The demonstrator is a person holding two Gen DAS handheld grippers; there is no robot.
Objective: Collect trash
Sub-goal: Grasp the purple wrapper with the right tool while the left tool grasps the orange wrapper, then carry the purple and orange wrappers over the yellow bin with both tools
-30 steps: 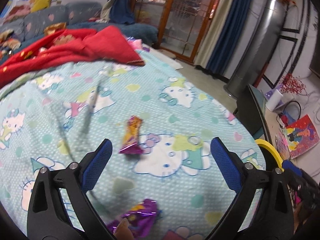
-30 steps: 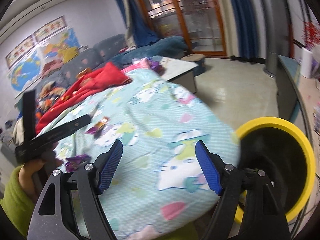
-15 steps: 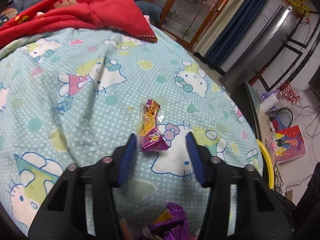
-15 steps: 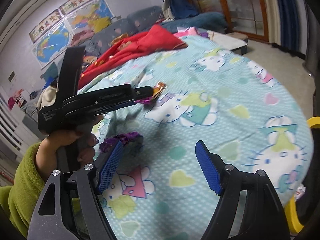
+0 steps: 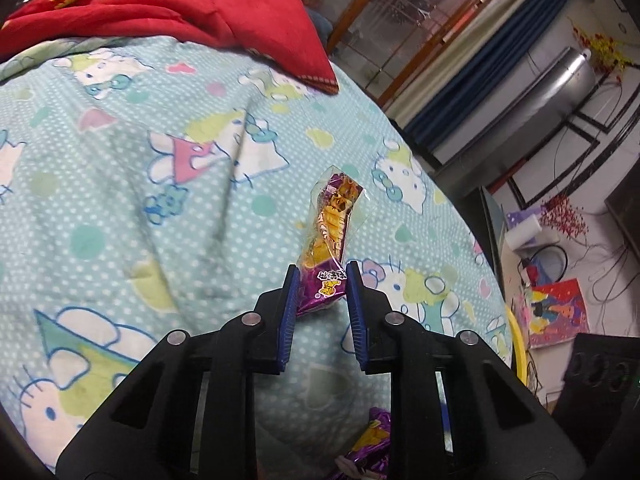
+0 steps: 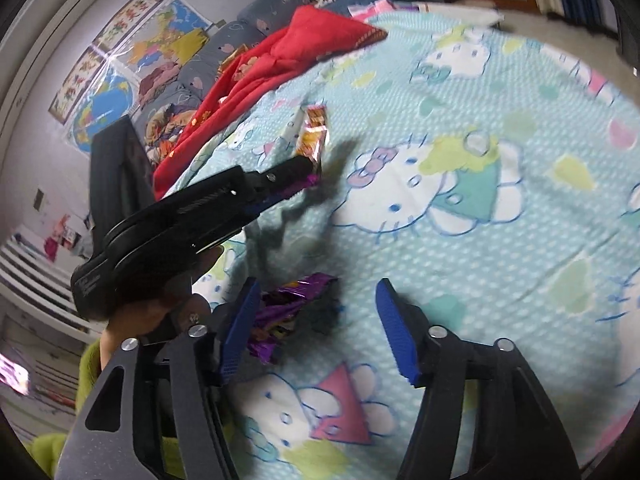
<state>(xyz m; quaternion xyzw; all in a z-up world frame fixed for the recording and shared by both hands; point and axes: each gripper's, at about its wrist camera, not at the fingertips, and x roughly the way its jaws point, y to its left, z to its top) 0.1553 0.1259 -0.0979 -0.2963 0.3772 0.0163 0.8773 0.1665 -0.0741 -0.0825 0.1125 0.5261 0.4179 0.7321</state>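
Observation:
An orange and purple snack wrapper (image 5: 330, 236) lies on the cartoon-cat quilt (image 5: 120, 200). My left gripper (image 5: 322, 276) has its blue pads against both sides of the wrapper's purple end, and its jaws are closing. The right wrist view shows the same left gripper (image 6: 304, 172) gripping that snack wrapper (image 6: 314, 136). A crumpled purple foil wrapper (image 6: 288, 312) lies between the fingers of my right gripper (image 6: 318, 286), close to the left pad. The right pad stands well apart from it while the jaws are closing. The same foil wrapper (image 5: 372, 448) shows at the bottom of the left wrist view.
A red blanket (image 5: 180, 4) is bunched at the far side of the bed, with a sofa (image 6: 240, 36) behind it. A yellow-rimmed bin (image 5: 516, 344) stands off the bed's right edge. A hand in a green sleeve (image 6: 152, 312) holds the left gripper.
The left gripper came forward and down to the snack wrapper and its jaws narrowed onto it. The right gripper swung from the yellow bin to the purple foil wrapper, its jaws narrowing.

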